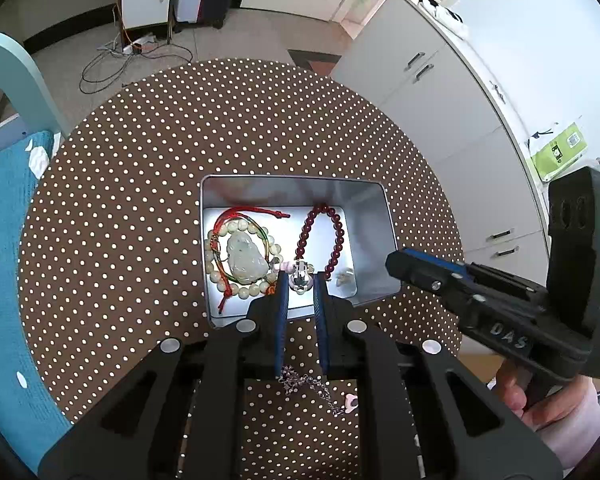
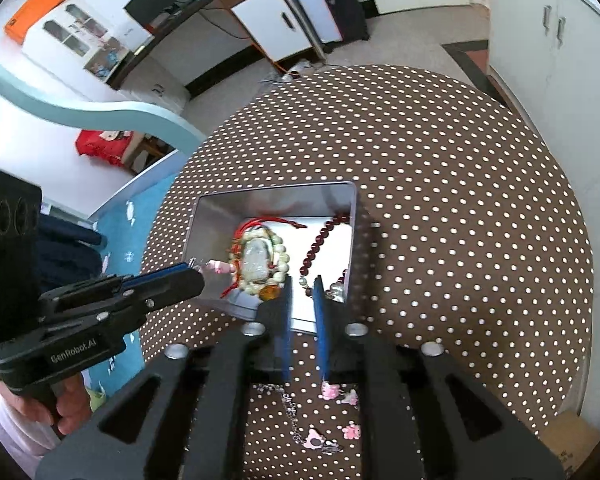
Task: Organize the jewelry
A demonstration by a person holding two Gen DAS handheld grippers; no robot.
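From the left wrist, the left gripper [image 1: 300, 280] pinched a silver charm [image 1: 302, 277] over the metal tin [image 1: 374, 200], which sat on the polka-dot tablecloth [image 1: 140, 160] near white cabinets [image 1: 440, 92].

From the right wrist, the right gripper [image 2: 302, 286] stood slightly spread, empty, above the tin [image 2: 204, 208]; a silver chain [image 2: 290, 408] lay on the cloth [image 2: 460, 200].

At the lower right of the left wrist view we read the raised letters "DAS" on the black body of the right tool [image 1: 396, 264]. At the lower left of the right wrist view we read "GenRobot.AI" in pale print along the side of the left tool [image 2: 196, 270]. A green bag [image 1: 558, 152] at the right edge of the left wrist view carries a printed label, but we cannot make it out.
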